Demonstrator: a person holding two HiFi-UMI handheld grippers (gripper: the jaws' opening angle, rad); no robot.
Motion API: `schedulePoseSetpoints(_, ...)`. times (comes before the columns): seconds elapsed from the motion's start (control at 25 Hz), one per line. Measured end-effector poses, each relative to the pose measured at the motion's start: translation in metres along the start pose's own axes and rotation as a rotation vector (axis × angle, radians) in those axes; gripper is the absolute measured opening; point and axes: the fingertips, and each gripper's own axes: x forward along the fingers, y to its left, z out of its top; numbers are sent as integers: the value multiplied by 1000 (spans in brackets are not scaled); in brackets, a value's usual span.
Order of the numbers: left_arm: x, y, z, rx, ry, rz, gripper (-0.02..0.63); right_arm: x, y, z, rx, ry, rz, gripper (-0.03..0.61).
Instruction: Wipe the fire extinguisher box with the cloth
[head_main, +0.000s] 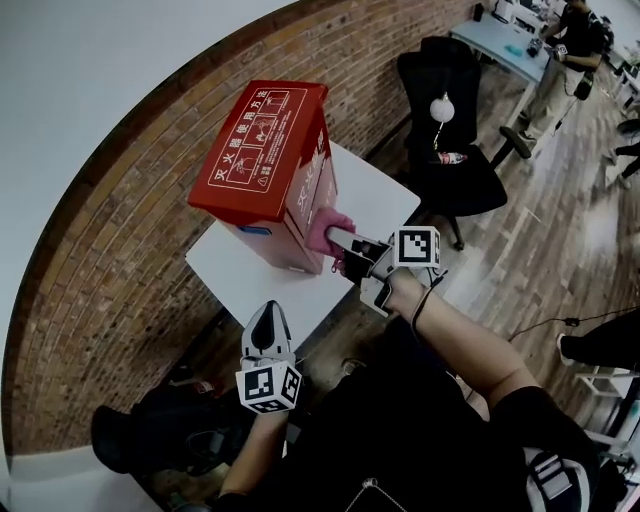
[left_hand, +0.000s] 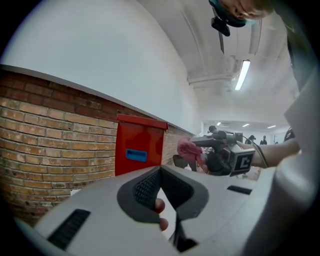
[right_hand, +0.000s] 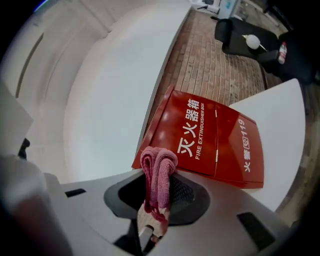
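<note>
The red fire extinguisher box (head_main: 262, 160) stands on a small white table (head_main: 245, 275), its lid slightly raised. My right gripper (head_main: 342, 243) is shut on a folded pink cloth (head_main: 326, 228) and presses it against the box's front face, low down. In the right gripper view the pink cloth (right_hand: 158, 167) sticks up between the jaws of the right gripper (right_hand: 159, 176), with the box (right_hand: 215, 140) just beyond. My left gripper (head_main: 266, 322) hovers by the table's near edge, apart from the box, jaws together and empty. The left gripper view shows the box (left_hand: 139, 152) side-on.
A brick wall (head_main: 110, 270) runs behind and left of the table. To the right stands a black office chair (head_main: 450, 150) with a bottle on its seat. Farther off, a person (head_main: 565, 50) stands at a desk (head_main: 500, 40). Wooden floor lies to the right.
</note>
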Motion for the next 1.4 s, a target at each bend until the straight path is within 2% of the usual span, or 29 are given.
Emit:
schedulePoseSetpoints(0.24, -4, 11, 6, 19, -14, 34, 28, 26, 15, 9, 105, 9, 127, 106)
schedulePoseSetpoints(0.48, 1, 14, 17, 36, -67, 79, 28, 52, 16, 16, 115, 56, 184, 106)
schedulePoseSetpoints(0.6, -1, 14, 21, 54, -104, 111, 28, 61, 14, 17, 168, 61, 228, 106)
schedulePoseSetpoints(0.76, 2, 12, 15, 61, -94, 138, 28, 63, 7, 17, 228, 60, 260, 106)
schedulePoseSetpoints(1.0, 10, 17, 4, 57, -56, 182, 28, 66, -1, 17, 226, 63, 278, 106)
schedulePoseSetpoints(1.4, 20, 5, -1, 69, -40, 157, 28, 64, -27, 11, 255, 64, 224, 106)
